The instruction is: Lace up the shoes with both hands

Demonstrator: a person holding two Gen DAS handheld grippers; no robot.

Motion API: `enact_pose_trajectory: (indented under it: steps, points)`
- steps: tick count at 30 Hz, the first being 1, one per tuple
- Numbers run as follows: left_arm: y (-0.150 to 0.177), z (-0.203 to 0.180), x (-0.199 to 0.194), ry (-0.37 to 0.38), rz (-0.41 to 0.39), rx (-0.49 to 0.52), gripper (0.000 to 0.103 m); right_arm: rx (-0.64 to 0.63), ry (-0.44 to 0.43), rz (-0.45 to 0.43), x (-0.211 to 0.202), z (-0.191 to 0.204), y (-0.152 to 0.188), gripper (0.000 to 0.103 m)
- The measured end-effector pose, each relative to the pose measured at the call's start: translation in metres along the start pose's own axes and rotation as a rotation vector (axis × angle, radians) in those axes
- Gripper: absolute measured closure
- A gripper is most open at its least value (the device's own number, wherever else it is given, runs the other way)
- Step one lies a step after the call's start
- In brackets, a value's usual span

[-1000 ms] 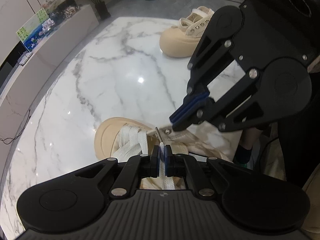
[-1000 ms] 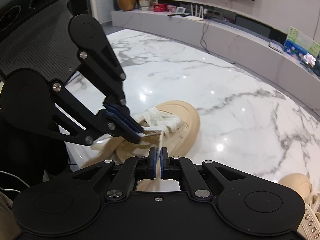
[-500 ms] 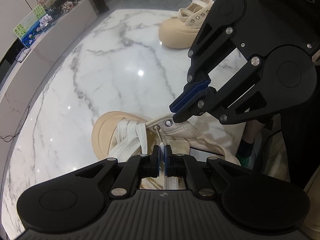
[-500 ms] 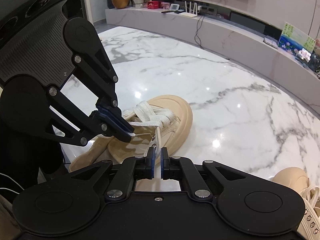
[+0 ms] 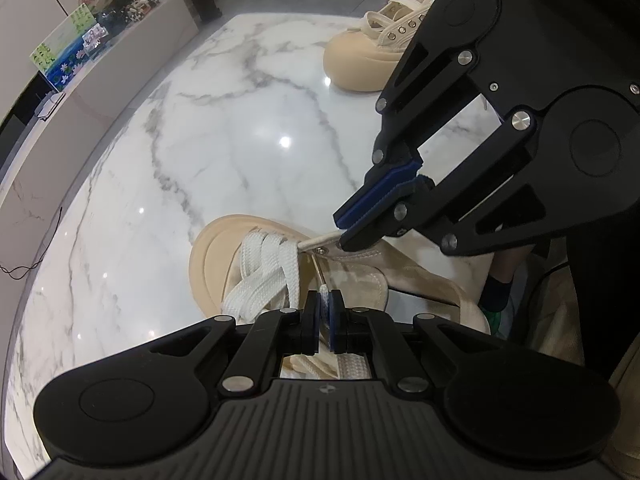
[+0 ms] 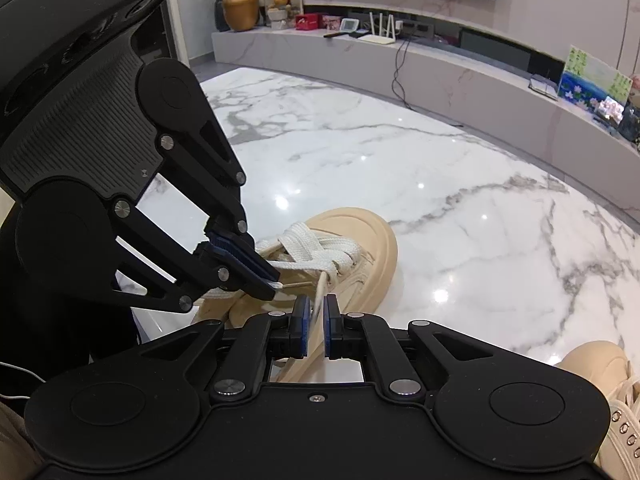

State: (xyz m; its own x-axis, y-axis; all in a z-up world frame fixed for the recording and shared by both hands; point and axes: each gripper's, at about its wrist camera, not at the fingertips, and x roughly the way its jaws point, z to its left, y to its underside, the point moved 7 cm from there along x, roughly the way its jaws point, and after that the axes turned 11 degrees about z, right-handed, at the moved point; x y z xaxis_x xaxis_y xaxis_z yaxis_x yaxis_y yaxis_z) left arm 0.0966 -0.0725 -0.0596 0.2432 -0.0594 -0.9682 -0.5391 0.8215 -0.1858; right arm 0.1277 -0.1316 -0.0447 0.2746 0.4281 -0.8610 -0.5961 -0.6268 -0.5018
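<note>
A beige platform shoe (image 5: 248,264) lies on the white marble table (image 5: 224,148), toe pointing away from the person, with a white flat lace (image 5: 264,272) already crossed over its front. The shoe sits directly under and just ahead of both tools, which meet over its tongue area.

The left hand-held gripper (image 5: 325,312) has its blue pads drawn almost together, pinching the white tip of the lace (image 5: 323,291) that stands up between them. In the right wrist view, the same gripper comes in from the left and its fingertips (image 6: 256,268) reach the shoe's eyelet edge, with the lace tip poking out at their end.

The right hand-held gripper (image 6: 316,322) has its jaws a narrow gap apart, and a thin lace strand (image 6: 320,292) rises from the shoe and passes between the pads; whether the pads actually press on it I cannot tell. In the left wrist view, its fingers come down from the upper right and touch the canvas eyelet flap (image 5: 320,246), beside a metal eyelet.

A second beige shoe (image 5: 372,60), unlaced with bare eyelets, rests well apart at the far side of the table.
</note>
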Motion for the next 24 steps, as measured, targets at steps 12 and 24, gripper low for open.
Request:
enact_pose_trajectory:
  steps: [12, 24]
  points:
    - [-0.003, -0.001, 0.007, 0.006, 0.004, 0.020, 0.100, 0.020, 0.008, 0.006, 0.001, -0.004, 0.003, 0.100]
    - [-0.010, -0.002, 0.011, 0.016, 0.009, 0.030, 0.100, 0.024, 0.003, 0.003, -0.002, 0.004, 0.002, 0.100]
